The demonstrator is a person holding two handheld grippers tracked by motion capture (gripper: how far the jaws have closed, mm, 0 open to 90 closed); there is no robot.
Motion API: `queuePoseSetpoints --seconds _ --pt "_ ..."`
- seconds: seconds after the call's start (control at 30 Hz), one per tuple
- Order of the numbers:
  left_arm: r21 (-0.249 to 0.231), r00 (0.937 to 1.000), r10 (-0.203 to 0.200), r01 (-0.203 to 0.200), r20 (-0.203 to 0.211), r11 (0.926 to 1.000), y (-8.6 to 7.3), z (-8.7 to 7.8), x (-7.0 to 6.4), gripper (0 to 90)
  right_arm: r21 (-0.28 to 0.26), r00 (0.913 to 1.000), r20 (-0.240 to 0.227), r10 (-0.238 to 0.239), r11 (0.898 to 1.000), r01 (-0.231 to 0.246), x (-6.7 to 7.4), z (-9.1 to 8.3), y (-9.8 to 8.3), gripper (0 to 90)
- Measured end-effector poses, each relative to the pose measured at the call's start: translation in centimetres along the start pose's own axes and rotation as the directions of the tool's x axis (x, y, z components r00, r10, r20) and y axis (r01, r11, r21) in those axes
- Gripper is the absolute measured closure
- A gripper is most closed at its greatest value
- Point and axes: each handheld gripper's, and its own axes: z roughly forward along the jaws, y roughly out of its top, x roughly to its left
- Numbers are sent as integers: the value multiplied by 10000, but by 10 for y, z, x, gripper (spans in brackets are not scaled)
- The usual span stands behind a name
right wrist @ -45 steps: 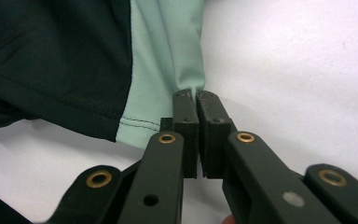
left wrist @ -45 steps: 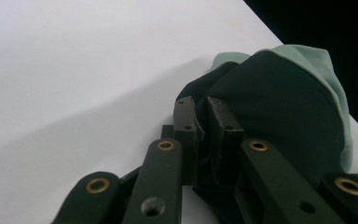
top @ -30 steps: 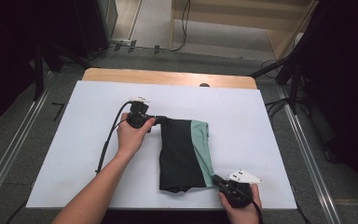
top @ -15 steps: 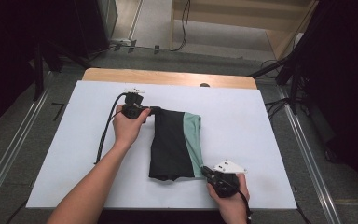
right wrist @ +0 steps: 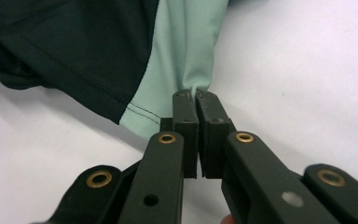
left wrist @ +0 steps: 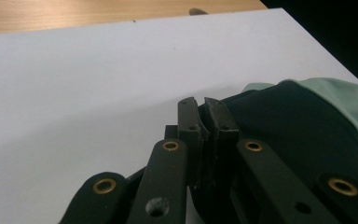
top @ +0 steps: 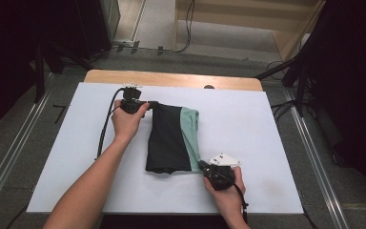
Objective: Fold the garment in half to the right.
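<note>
The folded black-and-mint fabric garment [top: 172, 139], pinched by both closed grippers (left [top: 148, 104], right [top: 203, 165]), should apparently be kept taut.

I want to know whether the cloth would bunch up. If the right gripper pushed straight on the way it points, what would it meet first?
The garment itself: the right gripper is already shut on its mint-green edge, and the fabric lies directly ahead, so it would likely bunch. Beyond that lies only the white table.
</note>
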Motion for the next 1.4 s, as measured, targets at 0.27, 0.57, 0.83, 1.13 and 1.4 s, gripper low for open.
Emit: queuePoseSetpoints --seconds 0.27,0.57,0.83,1.13,1.4 --pt "-23 9995 -196 195 -241 9998 8 6 13 862 -5 9999 -69 106 9999 -106 -5 15 13 859" --pt "2 9979 -641 641 38 9979 6 12 19 839 97 9997 -162 -168 9998 170 0 19 15 858" --pt "-617 9974 -621 643 359 9960 -3 -9 14 542 141 9991 -407 151 9998 -145 -4 19 14 851" --pt "-833 9984 179 -134 539 9964 -32 -46 -14 468 68 9977 -621 266 9996 -263 -6 18 14 835" --pt "-840 9916 663 -570 1115 9948 -71 -74 -44 472 -33 9971 -709 275 9996 -278 -8 17 15 835"
